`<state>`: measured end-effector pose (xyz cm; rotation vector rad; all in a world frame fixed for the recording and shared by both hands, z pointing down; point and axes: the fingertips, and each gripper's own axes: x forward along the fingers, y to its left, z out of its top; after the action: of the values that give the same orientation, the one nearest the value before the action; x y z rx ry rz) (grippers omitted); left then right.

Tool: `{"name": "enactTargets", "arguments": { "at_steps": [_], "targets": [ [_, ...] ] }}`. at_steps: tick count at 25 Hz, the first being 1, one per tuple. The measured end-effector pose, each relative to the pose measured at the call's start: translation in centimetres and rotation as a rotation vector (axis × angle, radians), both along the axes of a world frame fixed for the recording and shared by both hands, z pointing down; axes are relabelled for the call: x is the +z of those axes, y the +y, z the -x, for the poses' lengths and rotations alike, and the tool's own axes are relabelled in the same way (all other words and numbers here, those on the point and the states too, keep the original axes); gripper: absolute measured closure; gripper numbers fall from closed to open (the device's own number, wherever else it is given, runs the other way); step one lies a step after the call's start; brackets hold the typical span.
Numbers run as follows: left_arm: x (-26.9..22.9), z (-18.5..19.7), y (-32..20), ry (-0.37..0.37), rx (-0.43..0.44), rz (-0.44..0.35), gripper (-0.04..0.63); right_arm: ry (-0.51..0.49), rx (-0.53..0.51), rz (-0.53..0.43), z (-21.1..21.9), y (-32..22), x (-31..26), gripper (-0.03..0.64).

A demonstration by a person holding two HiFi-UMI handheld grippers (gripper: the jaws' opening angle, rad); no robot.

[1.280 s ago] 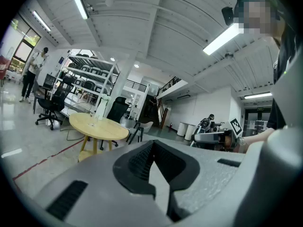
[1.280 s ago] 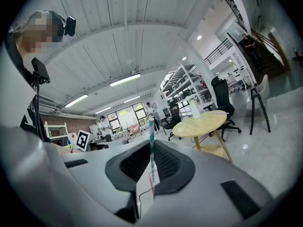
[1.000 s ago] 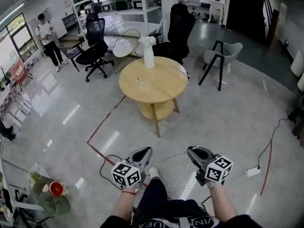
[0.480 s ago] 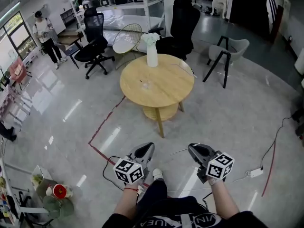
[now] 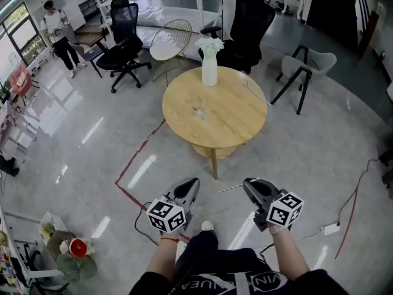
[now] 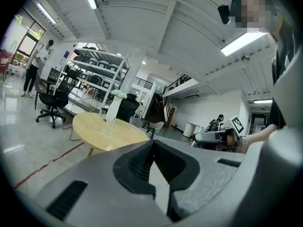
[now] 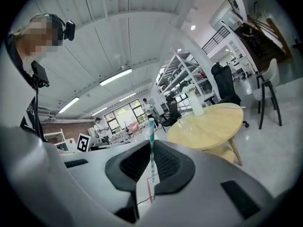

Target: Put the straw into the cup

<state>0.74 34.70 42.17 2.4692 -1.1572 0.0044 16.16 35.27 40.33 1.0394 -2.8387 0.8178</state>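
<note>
A clear cup [image 5: 200,112] stands near the middle of a round wooden table [image 5: 236,125], ahead of me across the floor. In the right gripper view the cup [image 7: 183,122] shows small on that table. My right gripper [image 5: 249,184] is shut on a green-and-white striped straw [image 7: 151,143]; in the head view the straw [image 5: 230,189] sticks out to the left. My left gripper [image 5: 191,183] is level beside it, and its jaws [image 6: 152,145] are shut with nothing between them. Both grippers hang over the floor, well short of the table.
A white vase with flowers [image 5: 209,66] stands at the table's far edge, and a thin straw-like thing [image 5: 249,90] lies at its right. Office chairs [image 5: 126,35] and a grey chair [image 5: 304,66] stand behind. A red tape line [image 5: 138,158] and a power strip [image 5: 326,228] lie on the floor.
Both grippers have moved forward together toward the table, which now sits lower and larger in the head view. The straw stays in the right gripper.
</note>
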Motion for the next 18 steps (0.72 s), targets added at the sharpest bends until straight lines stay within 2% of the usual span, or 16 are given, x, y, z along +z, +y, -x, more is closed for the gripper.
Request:
{"name": "enactTargets", "arguments": {
  "at_steps": [8, 18],
  "targets": [
    [2.0, 3.6, -5.6, 0.017, -0.012, 0.03, 0.589, 0.008, 0.002, 0.008, 4.2, -6.1, 1.1, 0.595],
    [3.8, 5.2, -7.6, 0.028, -0.024, 0.061, 0.589, 0.013, -0.03, 0.017, 6.6, -8.4, 1.9, 0.595]
  ]
}}
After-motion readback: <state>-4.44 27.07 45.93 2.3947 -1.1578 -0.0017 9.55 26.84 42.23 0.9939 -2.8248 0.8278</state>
